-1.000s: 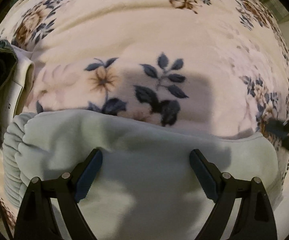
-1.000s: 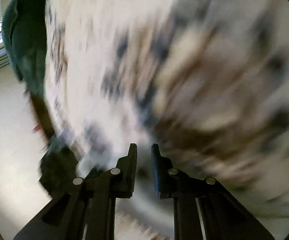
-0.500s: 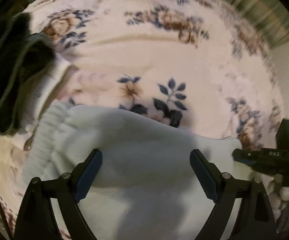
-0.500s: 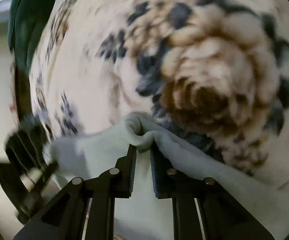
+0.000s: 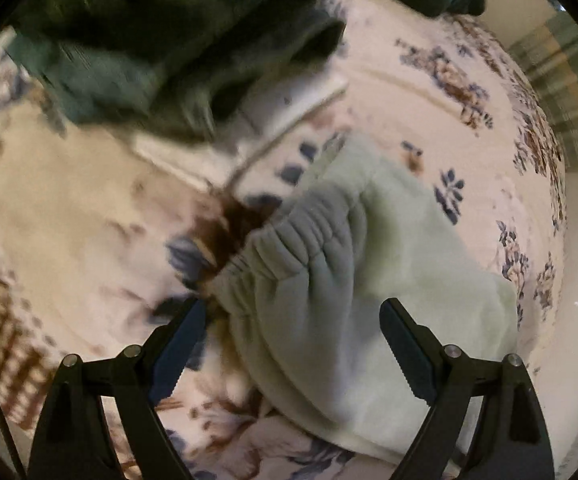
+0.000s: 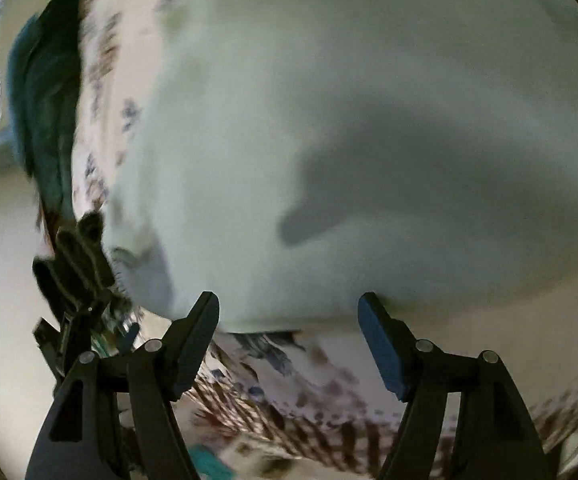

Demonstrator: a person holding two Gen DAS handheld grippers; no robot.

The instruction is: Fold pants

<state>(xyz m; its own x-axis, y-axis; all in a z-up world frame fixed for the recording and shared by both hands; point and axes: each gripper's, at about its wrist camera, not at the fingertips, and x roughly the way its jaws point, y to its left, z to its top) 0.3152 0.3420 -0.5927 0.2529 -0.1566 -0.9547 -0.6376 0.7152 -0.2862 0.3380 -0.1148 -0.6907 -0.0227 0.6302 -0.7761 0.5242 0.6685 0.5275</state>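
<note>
Pale green pants (image 5: 369,288) lie folded on the floral bed (image 5: 69,200), mid-frame. The right gripper (image 6: 289,320) has let go; both it and the left gripper (image 5: 289,332) now hover with fingers spread, so this fold looks finished.

Pale mint pants (image 5: 373,280) of soft, matt fleece cloth, with a ribbed, gathered elastic waistband (image 5: 285,248) at about 10 o'clock on the garment. Beneath them lies a plush, fuzzy floral blanket (image 5: 69,200), cream and matt. At 12 o'clock sits dark green cloth (image 5: 137,40), thick and blurred. Both the left gripper (image 5: 291,344) and right gripper (image 6: 289,340) look like matt black plastic, with small shiny metal pins.
</note>
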